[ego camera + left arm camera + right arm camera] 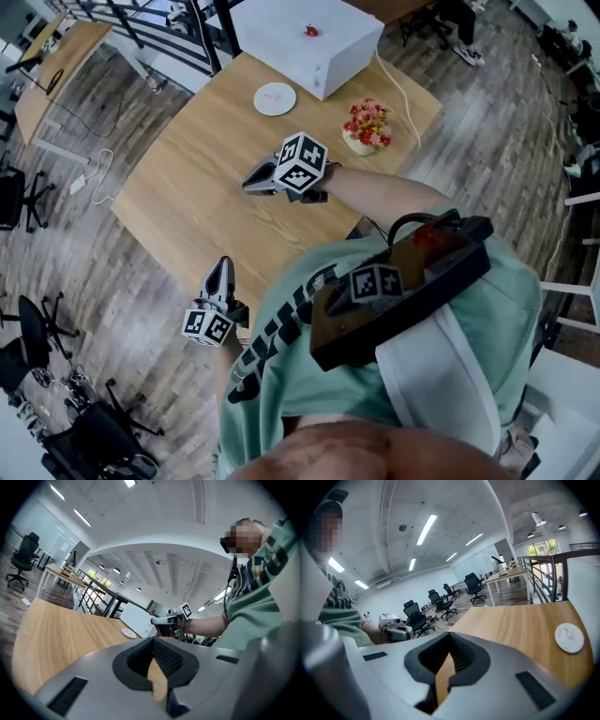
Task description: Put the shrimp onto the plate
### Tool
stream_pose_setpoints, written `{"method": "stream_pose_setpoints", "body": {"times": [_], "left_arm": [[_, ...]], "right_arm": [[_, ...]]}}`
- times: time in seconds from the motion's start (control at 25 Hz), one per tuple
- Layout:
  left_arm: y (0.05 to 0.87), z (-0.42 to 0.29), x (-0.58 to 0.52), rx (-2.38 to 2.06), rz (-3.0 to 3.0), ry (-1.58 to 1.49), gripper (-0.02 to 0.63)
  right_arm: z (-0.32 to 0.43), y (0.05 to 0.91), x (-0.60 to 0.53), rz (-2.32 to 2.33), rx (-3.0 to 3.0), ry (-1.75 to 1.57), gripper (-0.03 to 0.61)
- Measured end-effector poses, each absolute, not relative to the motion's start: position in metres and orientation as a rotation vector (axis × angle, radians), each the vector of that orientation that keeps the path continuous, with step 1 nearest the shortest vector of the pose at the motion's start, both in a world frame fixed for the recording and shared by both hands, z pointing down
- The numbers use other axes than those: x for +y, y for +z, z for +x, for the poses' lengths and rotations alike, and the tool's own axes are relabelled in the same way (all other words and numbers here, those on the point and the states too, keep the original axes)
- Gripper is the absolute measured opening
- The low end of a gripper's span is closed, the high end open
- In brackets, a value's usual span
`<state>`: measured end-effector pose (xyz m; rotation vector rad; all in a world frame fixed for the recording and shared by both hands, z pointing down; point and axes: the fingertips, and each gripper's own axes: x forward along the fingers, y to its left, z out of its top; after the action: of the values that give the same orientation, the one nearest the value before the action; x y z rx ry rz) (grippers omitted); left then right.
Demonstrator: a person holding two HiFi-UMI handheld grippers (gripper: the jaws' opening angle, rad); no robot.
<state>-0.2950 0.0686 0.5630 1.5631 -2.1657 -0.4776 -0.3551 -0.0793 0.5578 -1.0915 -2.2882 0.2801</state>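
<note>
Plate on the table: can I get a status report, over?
Both shut, empty: left gripper, right gripper. White plate on table, faint pink mark on it; small red thing atop white box. Nothing between right gripper and plate.

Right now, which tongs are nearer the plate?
The right tongs, out over the middle of the table. The left tongs are at its near edge, farther from the plate.
</note>
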Motion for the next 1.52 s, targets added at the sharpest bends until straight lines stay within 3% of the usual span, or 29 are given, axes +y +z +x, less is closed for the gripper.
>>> {"method": "stream_pose_setpoints", "body": {"times": [0.4, 0.96, 1.52], "left_arm": [[0.539, -0.225, -0.083, -1.952, 1.849, -0.316, 0.006], [0.539, -0.032, -0.273, -1.736, 1.959, -0.192, 0.006], [0.538, -0.019, -0.242, -1.591, 2.110, -0.048, 0.006]], "right_arm": [[-0.237, 0.549, -0.221, -0.878, -2.436, 0.383, 0.008], [-0.008, 0.563, -0.412, -0.686, -2.583, 0.566, 0.008], [0.032, 0.571, -0.387, -0.440, -2.698, 0.682, 0.008]]}}
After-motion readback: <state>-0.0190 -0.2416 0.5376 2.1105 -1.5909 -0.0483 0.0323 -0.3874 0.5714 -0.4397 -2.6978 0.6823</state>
